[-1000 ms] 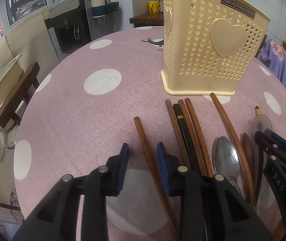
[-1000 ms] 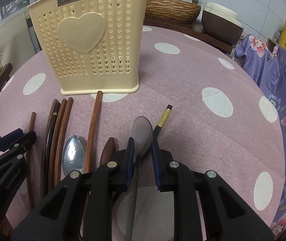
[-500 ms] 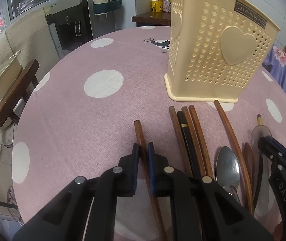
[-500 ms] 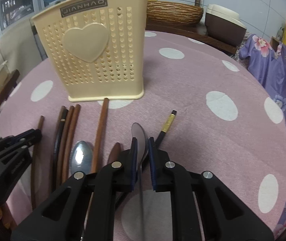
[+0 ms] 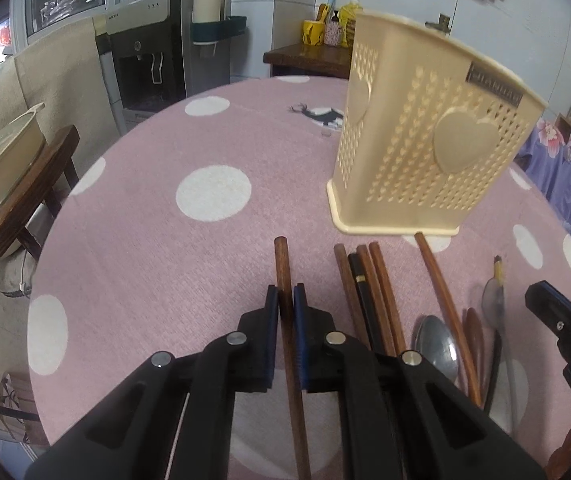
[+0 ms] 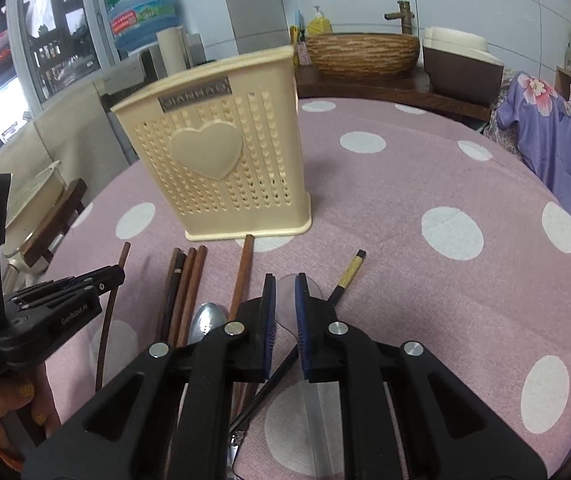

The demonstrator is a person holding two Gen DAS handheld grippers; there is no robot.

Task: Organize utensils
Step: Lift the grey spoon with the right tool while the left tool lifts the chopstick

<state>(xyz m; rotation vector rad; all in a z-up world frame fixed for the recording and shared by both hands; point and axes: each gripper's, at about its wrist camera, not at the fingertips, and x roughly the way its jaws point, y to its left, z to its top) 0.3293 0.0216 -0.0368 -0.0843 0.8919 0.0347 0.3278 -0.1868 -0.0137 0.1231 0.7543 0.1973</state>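
**2 grippers, 2 utensils clamped**

2 black two-finger grippers are seen over a round table covered by a pink cloth with white dots (image 5: 213, 264). The left gripper (image 5: 286, 304) is closed on a brown wooden chopstick (image 5: 282, 264), which is pinched between its blue pads; the chopstick's blunt end projects just beyond the fingertips. The right gripper (image 6: 284, 300) is clamped on a metal spoon with a blurred, pale bowl (image 6: 317, 290), whose bowl shows just ahead of the fingertips and whose handle runs back under the jaws. Both pairs of jaws have just been closing, each with its utensil between the pads.

Between the 2 grippers, a bundle of 4 brown and black chopsticks (image 5: 365, 288), a second shiny metal spoon (image 5: 435, 346) and a long brown wooden stick (image 5: 441, 296) are lying on the cloth. A black chopstick with a gold band (image 6: 347, 276) lies just right of the right fingers. Ahead of both sets of fingertips, a cream perforated plastic utensil holder with a raised heart (image 6: 225, 184) stands upright.
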